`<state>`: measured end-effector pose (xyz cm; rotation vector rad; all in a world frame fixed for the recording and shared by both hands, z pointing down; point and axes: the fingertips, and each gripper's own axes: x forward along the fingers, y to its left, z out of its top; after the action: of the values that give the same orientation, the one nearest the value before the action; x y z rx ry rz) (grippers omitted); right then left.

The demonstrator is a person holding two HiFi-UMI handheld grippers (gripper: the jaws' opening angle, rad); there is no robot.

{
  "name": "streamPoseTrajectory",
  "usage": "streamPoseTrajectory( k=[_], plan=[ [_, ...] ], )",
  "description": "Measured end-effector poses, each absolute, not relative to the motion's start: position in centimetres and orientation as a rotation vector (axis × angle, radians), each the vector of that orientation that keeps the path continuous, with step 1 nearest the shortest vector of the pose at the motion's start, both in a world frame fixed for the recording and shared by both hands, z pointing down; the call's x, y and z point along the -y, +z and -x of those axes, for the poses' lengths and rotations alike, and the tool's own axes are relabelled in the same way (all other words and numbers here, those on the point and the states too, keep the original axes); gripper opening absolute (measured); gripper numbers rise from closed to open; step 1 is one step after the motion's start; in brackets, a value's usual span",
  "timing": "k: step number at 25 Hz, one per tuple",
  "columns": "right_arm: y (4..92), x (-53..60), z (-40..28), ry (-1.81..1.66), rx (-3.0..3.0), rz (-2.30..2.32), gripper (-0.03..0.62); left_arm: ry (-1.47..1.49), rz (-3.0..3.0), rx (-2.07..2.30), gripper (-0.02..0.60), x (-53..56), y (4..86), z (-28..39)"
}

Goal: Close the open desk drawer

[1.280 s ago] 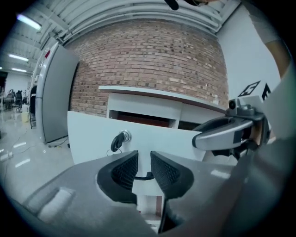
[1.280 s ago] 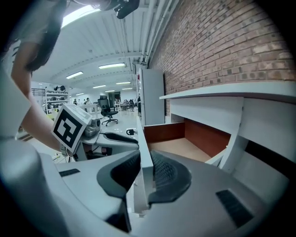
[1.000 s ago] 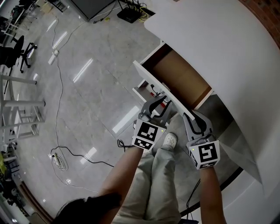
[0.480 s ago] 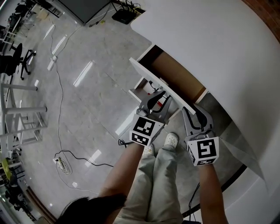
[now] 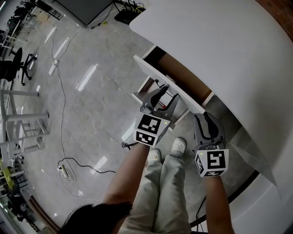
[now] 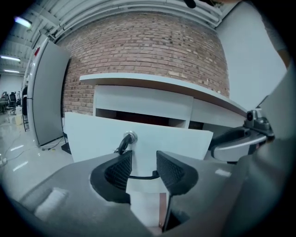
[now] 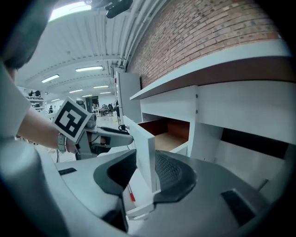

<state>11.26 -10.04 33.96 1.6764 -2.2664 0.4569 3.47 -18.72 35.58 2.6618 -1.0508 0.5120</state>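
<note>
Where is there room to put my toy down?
The white desk top is bare from the brick wall to its curved edge. The open drawer's brown inside looks empty too. Crowded: the drawer front. The right claw, jaws just opened wider, straddles its end; the left claw, also opening, has its black loop between its jaws.

The drawer (image 6: 92, 139) has a smooth matt white front and a brown wood-look inside. The floor (image 5: 91, 105), at nine o'clock, is glossy grey; the wall (image 6: 148, 51) is rough brick.
</note>
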Motion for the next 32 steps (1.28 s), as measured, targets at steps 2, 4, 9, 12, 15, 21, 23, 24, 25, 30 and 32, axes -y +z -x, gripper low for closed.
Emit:
streamPoseTrajectory(
  k=[2, 4, 9, 12, 15, 21, 23, 24, 25, 30, 32],
  plan=[
    [34.4, 9.8, -11.2, 0.467, 2.271, -1.666, 0.133, 0.522, -2.661, 1.045, 0.16, 19.4, 35.8, -3.8],
    [34.7, 9.6, -11.2, 0.48, 2.274, -1.658, 0.133, 0.528, -2.659, 1.047, 0.161, 20.0, 35.9, -4.1],
    [35.3, 10.1, -11.0, 0.494, 2.287, -1.647, 0.13, 0.532, -2.661, 1.056, 0.167, 21.8, 35.9, -5.6],
    [35.5, 10.7, -11.1, 0.492, 2.284, -1.645, 0.129, 0.524, -2.668, 1.055, 0.167, 22.6, 36.1, -6.6],
    [35.8, 11.3, -11.4, 0.482, 2.267, -1.638, 0.127, 0.51, -2.673, 1.045, 0.17, 23.6, 35.9, -7.6],
    [36.3, 12.0, -11.9, 0.444, 2.217, -1.648, 0.127, 0.513, -2.696, 1.02, 0.172, 25.2, 35.7, -9.9],
    [36.1, 12.2, -11.8, 0.426, 2.199, -1.665, 0.127, 0.517, -2.707, 1.014, 0.172, 25.7, 35.6, -10.5],
    [35.9, 12.4, -11.8, 0.411, 2.189, -1.673, 0.127, 0.519, -2.713, 1.01, 0.172, 25.9, 35.6, -10.8],
    [35.7, 12.5, -11.7, 0.39, 2.179, -1.677, 0.127, 0.519, -2.718, 1.006, 0.173, 26.1, 35.5, -11.0],
    [34.7, 12.7, -11.3, 0.28, 2.127, -1.664, 0.127, 0.519, -2.737, 0.991, 0.173, 26.2, 35.2, -11.3],
    [34.5, 12.6, -11.1, 0.273, 2.118, -1.666, 0.127, 0.521, -2.739, 0.994, 0.173, 26.1, 35.1, -11.4]
  ],
)
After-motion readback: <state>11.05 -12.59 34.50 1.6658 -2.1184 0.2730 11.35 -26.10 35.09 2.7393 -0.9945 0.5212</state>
